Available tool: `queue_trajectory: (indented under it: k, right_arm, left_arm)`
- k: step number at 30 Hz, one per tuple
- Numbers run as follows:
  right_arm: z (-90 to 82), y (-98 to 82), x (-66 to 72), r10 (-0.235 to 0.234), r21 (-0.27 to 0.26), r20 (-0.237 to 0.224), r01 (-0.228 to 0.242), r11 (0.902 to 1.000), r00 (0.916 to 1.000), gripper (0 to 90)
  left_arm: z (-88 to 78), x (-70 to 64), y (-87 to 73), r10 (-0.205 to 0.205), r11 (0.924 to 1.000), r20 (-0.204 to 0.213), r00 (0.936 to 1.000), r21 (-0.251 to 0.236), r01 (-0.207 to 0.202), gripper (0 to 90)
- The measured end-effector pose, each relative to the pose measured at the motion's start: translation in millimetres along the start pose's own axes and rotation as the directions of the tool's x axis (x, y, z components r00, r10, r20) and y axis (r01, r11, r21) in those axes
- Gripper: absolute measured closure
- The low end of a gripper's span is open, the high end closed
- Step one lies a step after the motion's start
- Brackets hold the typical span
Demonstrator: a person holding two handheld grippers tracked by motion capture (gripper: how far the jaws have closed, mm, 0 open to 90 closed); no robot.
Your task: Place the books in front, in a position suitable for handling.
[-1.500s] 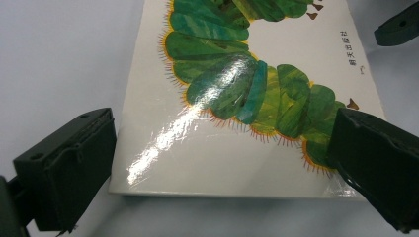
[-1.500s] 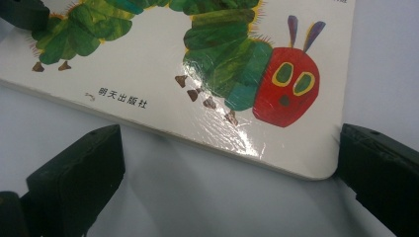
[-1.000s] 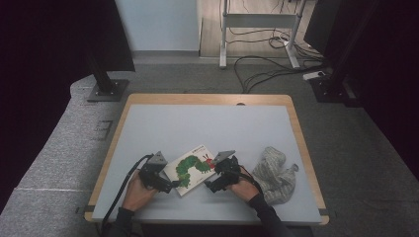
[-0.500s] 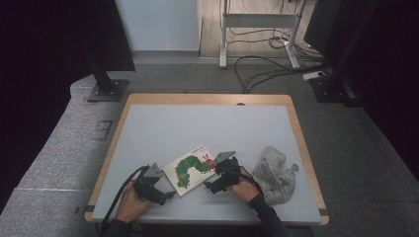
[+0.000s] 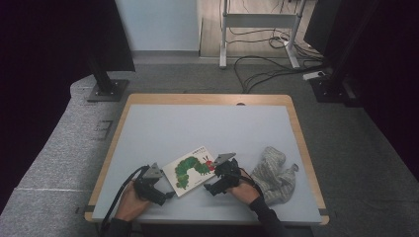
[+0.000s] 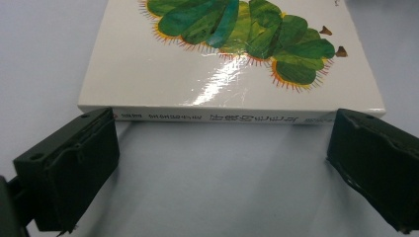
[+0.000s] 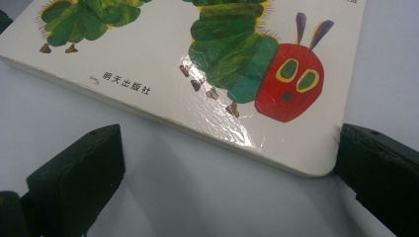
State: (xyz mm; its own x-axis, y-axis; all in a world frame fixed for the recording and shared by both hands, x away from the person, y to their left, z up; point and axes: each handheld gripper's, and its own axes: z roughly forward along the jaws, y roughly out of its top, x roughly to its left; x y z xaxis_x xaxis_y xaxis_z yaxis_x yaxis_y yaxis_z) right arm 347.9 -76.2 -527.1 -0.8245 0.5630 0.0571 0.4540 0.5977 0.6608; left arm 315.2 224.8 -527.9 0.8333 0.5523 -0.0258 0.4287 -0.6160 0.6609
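A: Where do you have the left gripper [image 5: 150, 187] right now?

B: I have it low over the worktop [image 5: 207, 128], the hand [image 5: 129, 205] behind it near the front edge, forearm coming in from the bottom. Its fingers [image 6: 69, 168] are spread wide with nothing between them. The book [image 6: 232, 59] lies flat just ahead of the fingertips, spine side facing them, and the spine runs nearly from one finger to the other.

A: Touching?

B: The left-hand finger sits right at the book's corner; I cannot tell if it makes contact. The other finger is just beside the far corner.

A: And the right gripper [image 5: 222, 178]?

B: The right hand [image 5: 243, 190] holds it level, angled toward the book's other side, wrist turned inward. Its fingers [image 7: 79, 173] are also wide apart and grip nothing. The book's rounded corner, the one with the caterpillar's red head, lies between the fingertips, close against the right-hand finger; whether they touch I cannot tell.

A: Anything else nearby?

B: A grey cloth [image 5: 274, 170] lies crumpled just beyond the right hand, on the side away from the fingers.
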Motion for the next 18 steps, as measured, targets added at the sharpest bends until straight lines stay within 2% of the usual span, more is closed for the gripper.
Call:
queue_trajectory:
  k: [6, 9, 14, 18]
  right_arm:
    - [-3.6, 1.7, -2.7, 0.015, -0.004, -0.010, -0.015, 0.9999, 0.9998, 1.7]
    - [-9.3, 4.0, -2.9, 0.010, -0.014, 0.005, -0.010, 0.9999, 0.9999, 1.9]
    - [-24.3, 9.0, -3.1, 0.000, -0.033, 0.012, 0.000, 0.9995, 0.9999, 4.4]
    - [-40.4, 15.6, -2.0, -0.027, -0.053, 0.032, 0.029, 0.9982, 0.9991, 7.7]
  left_arm:
    - [-0.1, -0.1, -0.4, -0.001, 1.0000, -0.002, 1.0000, -0.002, 0.001, 0.0]
    - [-0.1, -0.3, -0.6, -0.002, 1.0000, -0.002, 1.0000, -0.002, 0.002, 0.0]
    - [-0.3, -1.0, -0.9, -0.006, 1.0000, -0.007, 1.0000, -0.003, 0.006, 0.0]
    - [-0.7, -2.2, -1.4, -0.013, 0.9999, -0.015, 0.9998, -0.002, 0.013, 0.0]
